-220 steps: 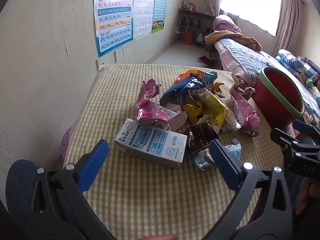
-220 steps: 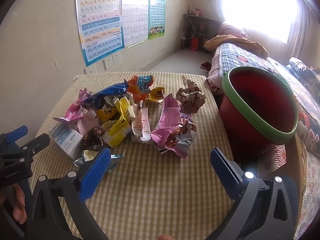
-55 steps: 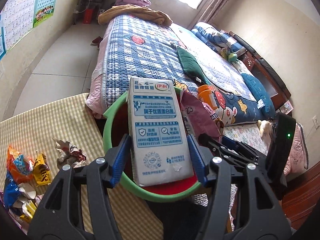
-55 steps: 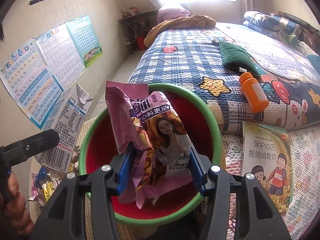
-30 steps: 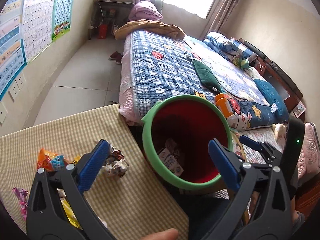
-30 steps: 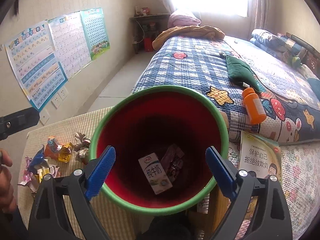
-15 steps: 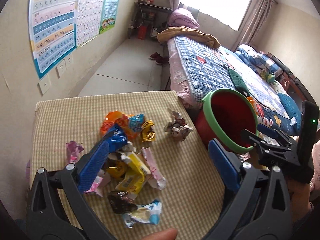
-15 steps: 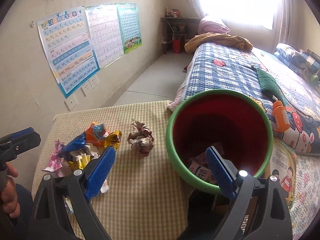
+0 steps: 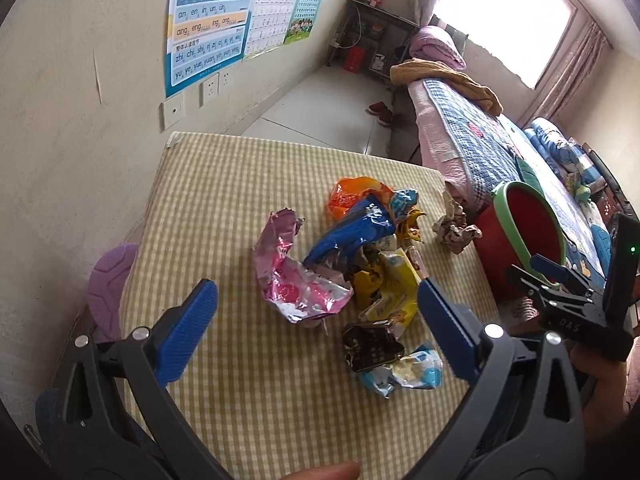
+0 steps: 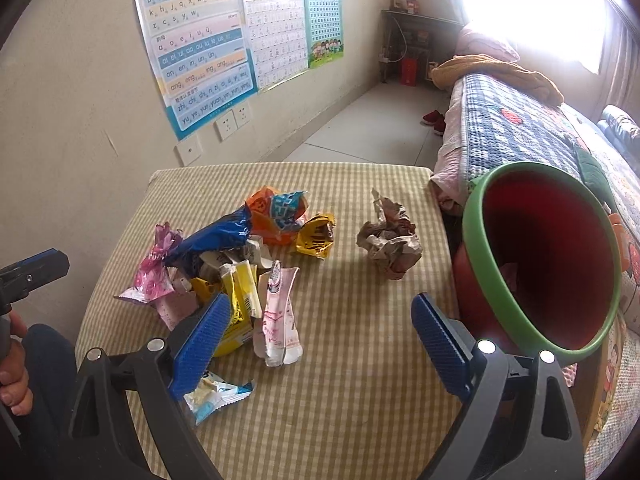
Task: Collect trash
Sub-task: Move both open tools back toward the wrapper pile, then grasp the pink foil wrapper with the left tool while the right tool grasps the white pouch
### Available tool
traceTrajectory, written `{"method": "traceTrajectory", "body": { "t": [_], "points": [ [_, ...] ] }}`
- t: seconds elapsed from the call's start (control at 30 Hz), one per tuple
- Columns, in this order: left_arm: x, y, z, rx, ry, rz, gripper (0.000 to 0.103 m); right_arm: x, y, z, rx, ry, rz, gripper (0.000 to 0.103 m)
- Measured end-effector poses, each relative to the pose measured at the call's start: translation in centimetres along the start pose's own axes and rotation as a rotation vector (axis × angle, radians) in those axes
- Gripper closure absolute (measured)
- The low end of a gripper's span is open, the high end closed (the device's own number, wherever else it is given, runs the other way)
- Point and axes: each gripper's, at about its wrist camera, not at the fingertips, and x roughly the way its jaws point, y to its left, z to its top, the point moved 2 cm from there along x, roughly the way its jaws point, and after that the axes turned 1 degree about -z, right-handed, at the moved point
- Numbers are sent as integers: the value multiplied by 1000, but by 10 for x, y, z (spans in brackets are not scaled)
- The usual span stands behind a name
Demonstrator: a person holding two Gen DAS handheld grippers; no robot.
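Observation:
A heap of crumpled wrappers lies on the checked table (image 9: pixel 240 400): a pink foil bag (image 9: pixel 292 280), a blue bag (image 9: pixel 352 232), an orange bag (image 10: pixel 272 216), yellow packets (image 9: pixel 396 288), a dark wrapper (image 9: pixel 370 346) and a light blue one (image 9: pixel 404 372). A crumpled brown paper ball (image 10: pixel 390 244) sits apart to the right. The red bin with a green rim (image 10: pixel 544 256) stands at the table's right edge. My left gripper (image 9: pixel 316 320) hovers open above the pink bag. My right gripper (image 10: pixel 320 328) is open over a pale pink wrapper (image 10: pixel 278 316).
A wall with letter posters (image 10: pixel 200 48) runs along the left of the table. A bed with a quilted blue cover (image 10: pixel 520 120) lies beyond the bin. A purple round seat (image 9: pixel 110 284) shows at the table's left side. A hand (image 9: pixel 600 384) holds the other gripper.
Both grippers dropped the milk carton and pink bag into the bin, opened, then swung back left from the bin to above the wrapper heap on the table.

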Motion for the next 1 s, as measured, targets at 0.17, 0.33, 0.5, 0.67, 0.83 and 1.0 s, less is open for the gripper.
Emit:
{"method": "traceTrajectory", "body": {
  "t": [0.17, 0.33, 0.5, 0.67, 0.83, 1.0],
  "points": [
    [11, 13, -5, -2, 20, 17, 6, 20, 14, -6, -17, 32, -2, 14],
    [32, 23, -8, -4, 49, 17, 6, 42, 18, -13, -28, 70, -10, 15],
    [58, 32, -9, -18, 71, 36, 6, 69, 19, -22, -27, 123, 2, 23],
    [79, 36, -10, -31, 84, 33, 6, 87, 20, -34, -35, 167, 15, 28],
    [99, 41, -15, -33, 127, 48, 9, 99, 20, -39, -44, 194, 30, 33],
    [113, 47, -16, -61, 152, 45, 22, 107, 22, -38, -42, 207, 58, 52]
  ]
}}
